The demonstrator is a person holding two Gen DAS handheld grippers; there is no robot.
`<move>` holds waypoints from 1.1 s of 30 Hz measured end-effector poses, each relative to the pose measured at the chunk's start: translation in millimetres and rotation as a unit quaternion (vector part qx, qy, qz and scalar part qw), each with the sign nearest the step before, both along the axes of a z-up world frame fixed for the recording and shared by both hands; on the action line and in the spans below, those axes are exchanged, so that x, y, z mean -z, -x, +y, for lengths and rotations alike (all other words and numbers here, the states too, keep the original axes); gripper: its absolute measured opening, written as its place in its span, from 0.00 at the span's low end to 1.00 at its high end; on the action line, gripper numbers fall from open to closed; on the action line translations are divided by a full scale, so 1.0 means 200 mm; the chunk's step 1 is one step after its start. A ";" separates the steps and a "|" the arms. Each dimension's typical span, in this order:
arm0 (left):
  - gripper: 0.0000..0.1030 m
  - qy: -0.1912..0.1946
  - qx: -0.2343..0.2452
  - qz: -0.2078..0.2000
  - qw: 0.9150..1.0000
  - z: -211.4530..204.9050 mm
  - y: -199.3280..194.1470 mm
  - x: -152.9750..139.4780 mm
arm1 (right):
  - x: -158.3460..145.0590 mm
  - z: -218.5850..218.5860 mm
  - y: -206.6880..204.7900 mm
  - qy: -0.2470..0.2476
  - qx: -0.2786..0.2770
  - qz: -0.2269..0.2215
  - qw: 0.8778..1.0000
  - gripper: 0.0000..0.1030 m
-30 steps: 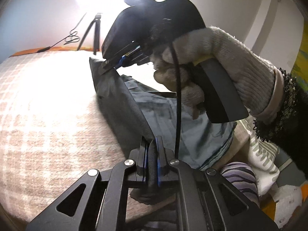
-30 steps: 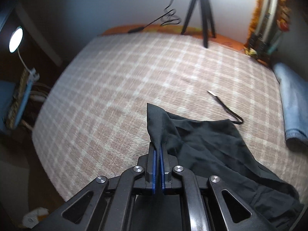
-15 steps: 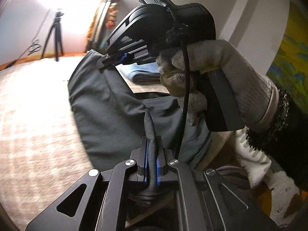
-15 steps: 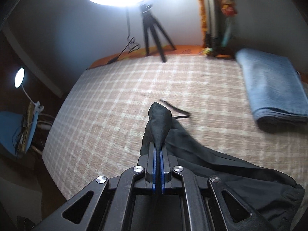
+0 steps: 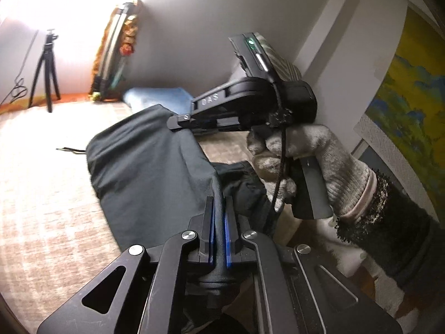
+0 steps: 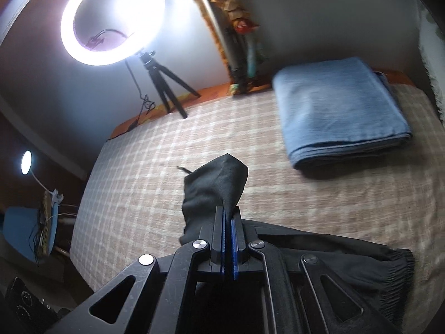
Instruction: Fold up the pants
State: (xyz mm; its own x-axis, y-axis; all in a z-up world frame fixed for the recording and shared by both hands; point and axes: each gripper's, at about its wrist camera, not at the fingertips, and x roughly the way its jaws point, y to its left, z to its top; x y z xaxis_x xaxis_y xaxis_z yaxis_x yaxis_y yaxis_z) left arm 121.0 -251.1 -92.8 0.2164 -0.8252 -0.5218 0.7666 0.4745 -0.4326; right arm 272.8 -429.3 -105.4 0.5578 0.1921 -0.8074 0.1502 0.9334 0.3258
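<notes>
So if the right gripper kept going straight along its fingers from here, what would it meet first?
The right gripper is shut on the black pants, whose bunched cloth already fills the line ahead. Beyond that it would probably come down on the checked bedspread, left of the folded blue blanket; depth is unclear.

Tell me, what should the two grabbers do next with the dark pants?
Probably lower the pants onto the checked bed cover and smooth them flat: the left gripper and right gripper each pinch bunched fabric held up off it.
</notes>
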 end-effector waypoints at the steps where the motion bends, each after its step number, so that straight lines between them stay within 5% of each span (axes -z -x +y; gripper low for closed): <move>1: 0.04 -0.002 0.005 0.000 1.000 -0.03 -0.01 0.01 | 0.01 -0.02 0.01 0.000 0.001 0.001 1.000 0.01; 17: 0.04 -0.028 0.085 0.003 0.996 -0.58 0.16 0.16 | 0.10 -0.42 0.23 -0.005 0.056 0.010 0.998 0.01; 33: 0.00 -0.037 0.128 -0.001 0.991 -0.83 0.28 0.17 | 0.17 -0.69 0.29 0.007 0.073 0.022 0.997 0.01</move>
State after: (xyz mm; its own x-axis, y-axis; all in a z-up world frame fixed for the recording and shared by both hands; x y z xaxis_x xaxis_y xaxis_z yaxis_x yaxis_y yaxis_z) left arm 65.0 -417.7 -127.4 0.0067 -0.8132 -0.5819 0.8666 0.2950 -0.4024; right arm 215.0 -567.2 -138.9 0.5434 0.0994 -0.8336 0.2990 0.9049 0.3029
